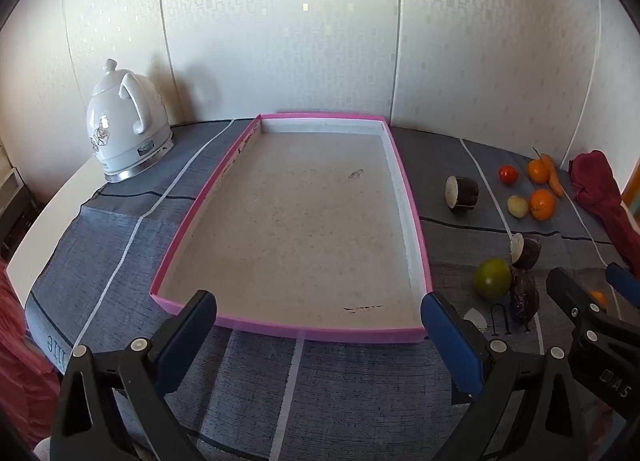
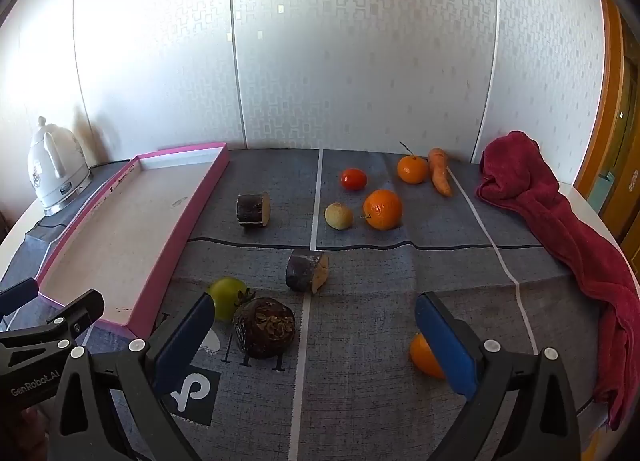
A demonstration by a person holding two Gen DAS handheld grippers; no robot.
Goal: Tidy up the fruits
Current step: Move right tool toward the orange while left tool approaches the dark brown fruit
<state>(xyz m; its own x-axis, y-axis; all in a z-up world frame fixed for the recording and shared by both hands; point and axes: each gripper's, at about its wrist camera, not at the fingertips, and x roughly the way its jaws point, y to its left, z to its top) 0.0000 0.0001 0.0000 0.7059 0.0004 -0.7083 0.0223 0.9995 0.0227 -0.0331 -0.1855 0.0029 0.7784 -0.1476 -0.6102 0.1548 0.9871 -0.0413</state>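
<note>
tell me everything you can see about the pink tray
The pink tray is a long, shallow rectangular box with thin pink walls and a whitish, slightly stained floor, apparently cardboard. It lies flat on the grey cloth, nothing inside. The white kettle stands apart on its left; the fruits lie right of it, none touching.

"GenRobot.AI" reads in white along the body of the left gripper [image 2: 52, 303], at the tabletop's near left corner; letters printed on the grey cloth [image 2: 360, 301] are too obscured to read.
</note>
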